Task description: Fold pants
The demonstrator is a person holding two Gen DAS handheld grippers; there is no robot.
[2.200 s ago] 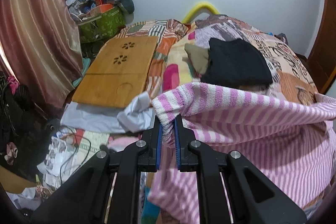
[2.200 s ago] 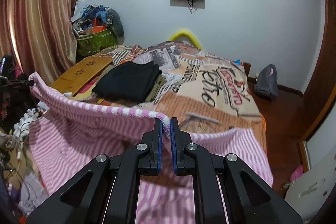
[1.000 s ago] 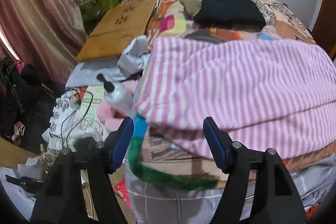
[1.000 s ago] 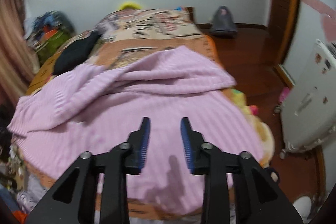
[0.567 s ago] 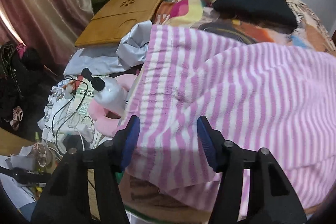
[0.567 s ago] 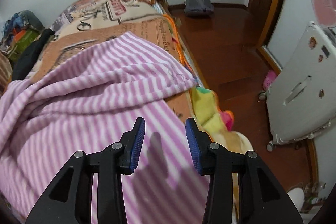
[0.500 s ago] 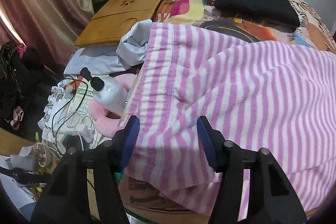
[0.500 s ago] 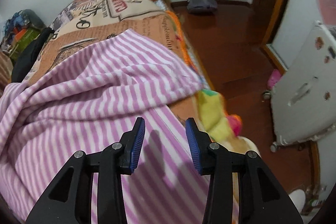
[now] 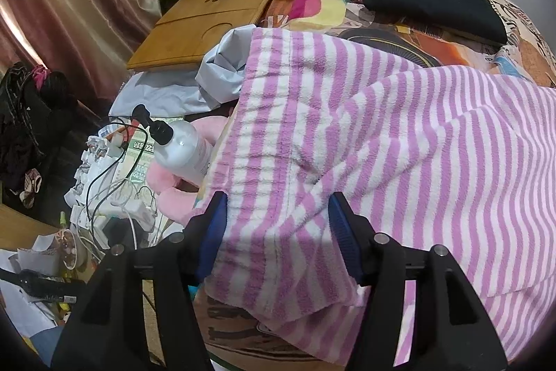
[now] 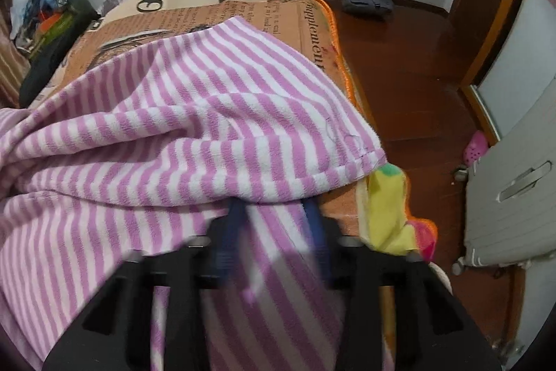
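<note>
Fuzzy striped pants point(image 9: 365, 134) drape the bed point(image 10: 215, 19); left gripper point(image 9: 278, 232) jaws open, right gripper point(image 10: 274, 228) jaws closing, blurred. Bottle point(image 9: 184, 152) at 9 o'clock, left view only.

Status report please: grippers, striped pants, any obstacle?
Left gripper open, astride pink-and-white striped fleece pants. Right gripper just closing, their cloth between jaws. Pants lie folded on bed. Nothing on them.

Both wrist views look steeply down, close over the bed point(image 9: 434, 47), sharing the striped pants point(image 9: 382, 141) between them.
</note>
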